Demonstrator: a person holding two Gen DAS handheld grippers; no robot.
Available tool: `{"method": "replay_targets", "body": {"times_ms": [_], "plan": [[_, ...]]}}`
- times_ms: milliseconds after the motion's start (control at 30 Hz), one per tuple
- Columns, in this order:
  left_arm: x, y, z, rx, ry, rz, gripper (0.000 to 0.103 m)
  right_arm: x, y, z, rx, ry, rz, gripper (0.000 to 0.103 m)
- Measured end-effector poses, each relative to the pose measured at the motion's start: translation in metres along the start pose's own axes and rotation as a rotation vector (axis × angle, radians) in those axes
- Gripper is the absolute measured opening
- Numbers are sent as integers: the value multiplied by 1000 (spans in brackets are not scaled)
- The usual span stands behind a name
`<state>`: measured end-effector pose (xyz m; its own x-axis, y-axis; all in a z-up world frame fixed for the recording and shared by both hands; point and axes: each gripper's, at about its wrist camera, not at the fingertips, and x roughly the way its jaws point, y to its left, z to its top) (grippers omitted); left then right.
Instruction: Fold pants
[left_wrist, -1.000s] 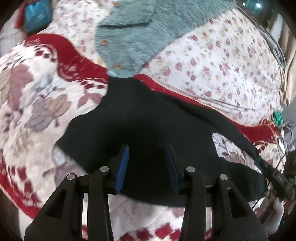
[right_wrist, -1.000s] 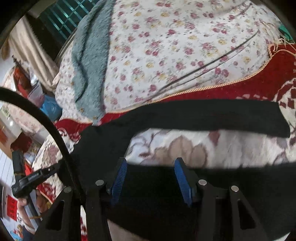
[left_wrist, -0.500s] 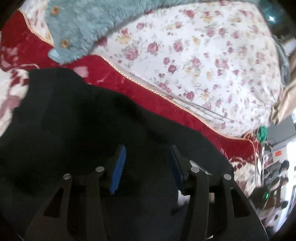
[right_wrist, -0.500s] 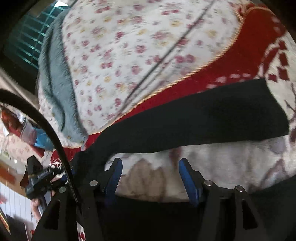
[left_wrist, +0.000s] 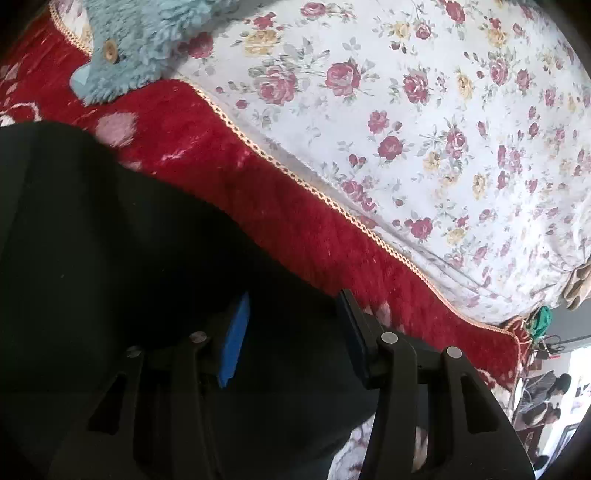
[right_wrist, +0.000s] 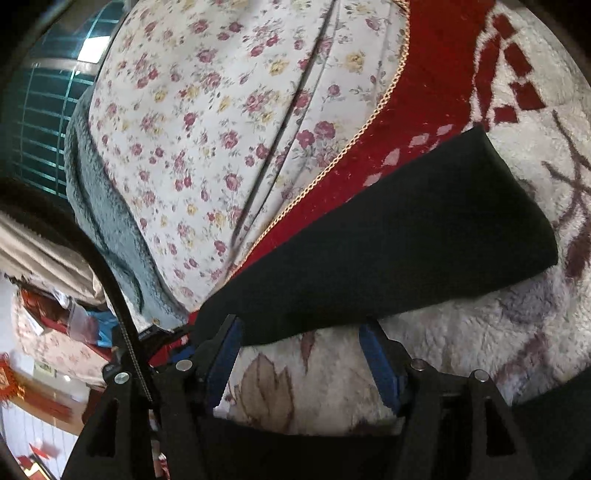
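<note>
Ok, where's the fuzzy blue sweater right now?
The sweater lies at the top left of the left wrist view, its buttoned corner on the red blanket just beyond the black pants.

The black pants (left_wrist: 129, 266) are cut off by the left wrist view's left and lower edges. Contact between the left gripper's fingers (left_wrist: 236, 332) and the cloth cannot be told.

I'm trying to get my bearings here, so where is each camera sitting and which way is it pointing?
Left wrist: on the left tongs, low over the black fabric pants, facing the white rose-print sheet; open tongs show.
Right wrist: on the right tongs, over the red-and-cream plush blanket, facing a spread black leg; open tongs show.
Shared: pants, sheet, blanket and teal fleece garment.
</note>
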<state>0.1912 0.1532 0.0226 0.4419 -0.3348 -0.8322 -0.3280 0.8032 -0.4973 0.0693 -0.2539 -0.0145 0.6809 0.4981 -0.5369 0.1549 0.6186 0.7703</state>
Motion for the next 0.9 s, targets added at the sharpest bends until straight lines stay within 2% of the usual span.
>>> {"method": "replay_targets", "body": {"times_ms": [100, 133, 167, 200, 233, 267, 300, 367, 433, 533, 667, 767, 900], "plan": [[7, -3, 3, -10, -9, -14, 54, 2, -6, 8, 58, -20, 8, 63], [9, -2, 4, -22, -11, -23, 54, 3, -8, 12, 77, -27, 6, 61], [11, 0, 6, -34, -17, -38, 54, 4, -10, 15, 95, -36, 5, 54], [13, 2, 7, -43, -21, -48, 49, 7, -12, 19, 99, -41, -9, 49], [16, 3, 8, -43, -25, -34, 27, 10, -14, 21, 97, -40, -13, 35], [19, 4, 9, -30, -24, 10, 14, 14, -19, 22, 102, -37, -7, 17], [20, 6, 10, -21, -24, 34, 9, 16, -23, 22, 116, -36, 3, 12], [15, 10, 9, -11, -26, -1, 7, 9, -23, 22, 110, -59, 38, 8], [2, 12, 5, 21, -47, -12, 5, -7, -9, 21, 34, -100, 40, 7], [-21, 9, -4, 71, -82, -19, 5, -22, 9, 21, -39, -105, 39, 7], [-62, 1, -25, 122, -132, -64, 4, -48, 23, 18, -80, -119, 53, 7], [-99, -1, -46, 161, -171, -120, 4, -74, 32, 12, -96, -132, 79, 7], [-143, 5, -89, 238, -217, -163, 4, -114, 48, -15, -194, -124, 79, 7]]}}
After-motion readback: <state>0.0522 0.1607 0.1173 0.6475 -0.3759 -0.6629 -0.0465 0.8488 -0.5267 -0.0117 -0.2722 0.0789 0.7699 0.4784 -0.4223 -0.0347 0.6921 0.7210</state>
